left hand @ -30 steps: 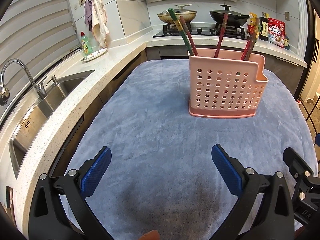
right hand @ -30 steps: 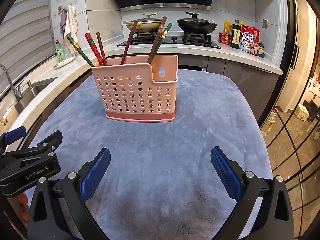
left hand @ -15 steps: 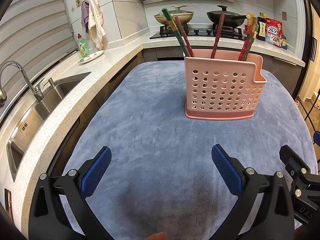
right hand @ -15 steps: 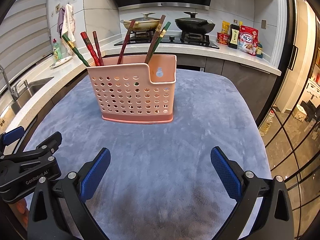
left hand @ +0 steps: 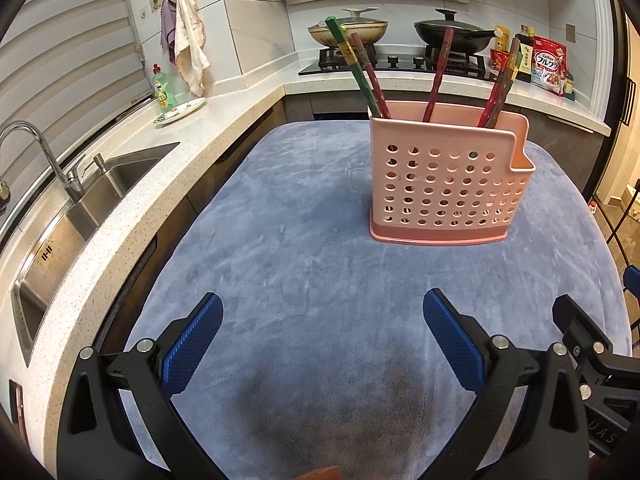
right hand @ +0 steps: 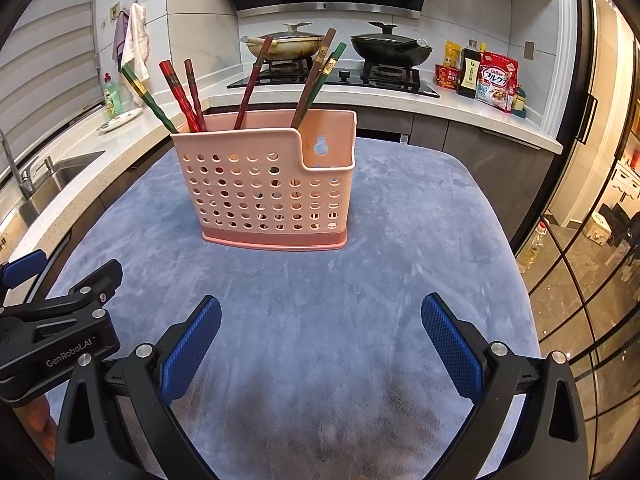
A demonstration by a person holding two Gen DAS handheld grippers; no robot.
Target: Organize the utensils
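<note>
While held low over the blue cloth point(left hand: 304, 248), left gripper point(left hand: 322, 332) with fingers spread wide, nothing between the blue pads point(left hand: 192, 344). Right gripper point(right hand: 320, 332) likewise gaping and empty, just beside the left one, both well short of the pink holder point(right hand: 272, 188) and pointed toward it.

Holder upright on the cloth-covered counter point(right hand: 460, 208), ahead of both grippers. Chopsticks point(right hand: 176, 92) already standing in the holder: a green one and two red ones leaning out of its left end, one red one point(right hand: 252, 80) near its middle, a brown and a green one point(right hand: 320, 72) toward its right, beside the lower notched corner. No loose utensil seen on the cloth on any side of the holder, nor in either gripper. Judged from that, close to finished or finished, unless the sticks were meant to be paired by colour within the holder; compartments inside not clear enough to tell.

Behind the holder, a stove point(left hand: 396, 60) with two lidded pans point(left hand: 348, 30), and food packets point(right hand: 496, 80) off to the holder's right. To the holder's left, a sink point(left hand: 80, 208) with its tap, a soap bottle point(left hand: 162, 86) and hanging towels point(left hand: 188, 56). Nothing between the grippers and the holder to block a reach.
</note>
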